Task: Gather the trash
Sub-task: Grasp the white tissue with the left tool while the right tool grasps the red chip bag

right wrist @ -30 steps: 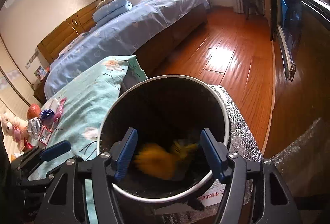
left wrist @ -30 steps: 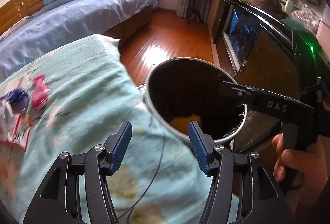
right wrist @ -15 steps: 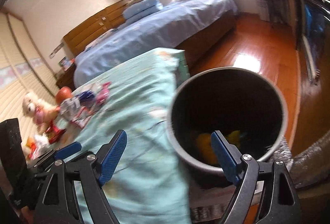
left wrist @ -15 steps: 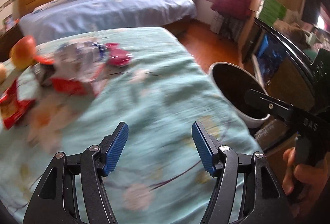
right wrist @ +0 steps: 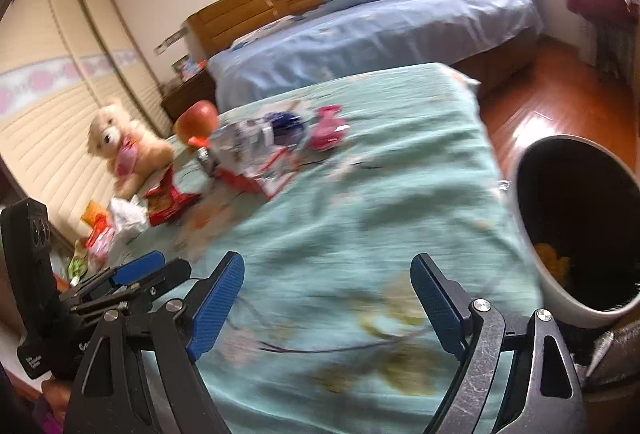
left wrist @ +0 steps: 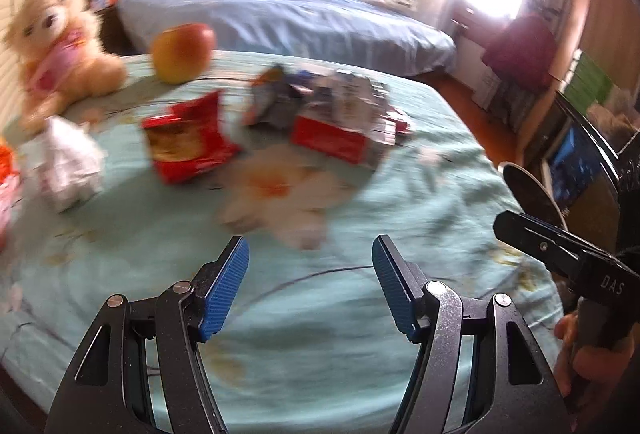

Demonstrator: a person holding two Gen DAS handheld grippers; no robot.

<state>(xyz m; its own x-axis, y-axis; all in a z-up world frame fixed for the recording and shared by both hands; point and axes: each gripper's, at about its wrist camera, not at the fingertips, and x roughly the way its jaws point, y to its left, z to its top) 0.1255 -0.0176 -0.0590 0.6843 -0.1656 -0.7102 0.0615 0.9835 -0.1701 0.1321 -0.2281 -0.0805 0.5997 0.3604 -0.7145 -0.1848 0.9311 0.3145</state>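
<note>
Trash lies scattered on the teal flowered bedspread [left wrist: 360,314]: a red snack bag [left wrist: 186,138], a silver and red wrapper pile [left wrist: 340,114] and crumpled white paper [left wrist: 68,162]. The right wrist view adds a pink wrapper [right wrist: 328,126] and a blue one [right wrist: 286,128]. The white bin [right wrist: 580,226] stands beside the bed at the right, with orange trash [right wrist: 554,262] inside. My left gripper [left wrist: 310,262] hovers open and empty over the bedspread, short of the trash. My right gripper [right wrist: 328,270] is wide open and empty, left of the bin.
An apple [left wrist: 182,52] and a teddy bear [left wrist: 60,46] sit behind the trash. A larger blue bed [left wrist: 280,22] stands beyond, with wooden floor [right wrist: 540,114] between. A dark cabinet [left wrist: 580,162] runs along the right. More wrappers [right wrist: 96,234] lie at the bed's left edge.
Both grippers swung left, away from the bin and over the bed, bringing the trash pile into view. The right jaws spread wider; the orange piece now lies in the bin.
</note>
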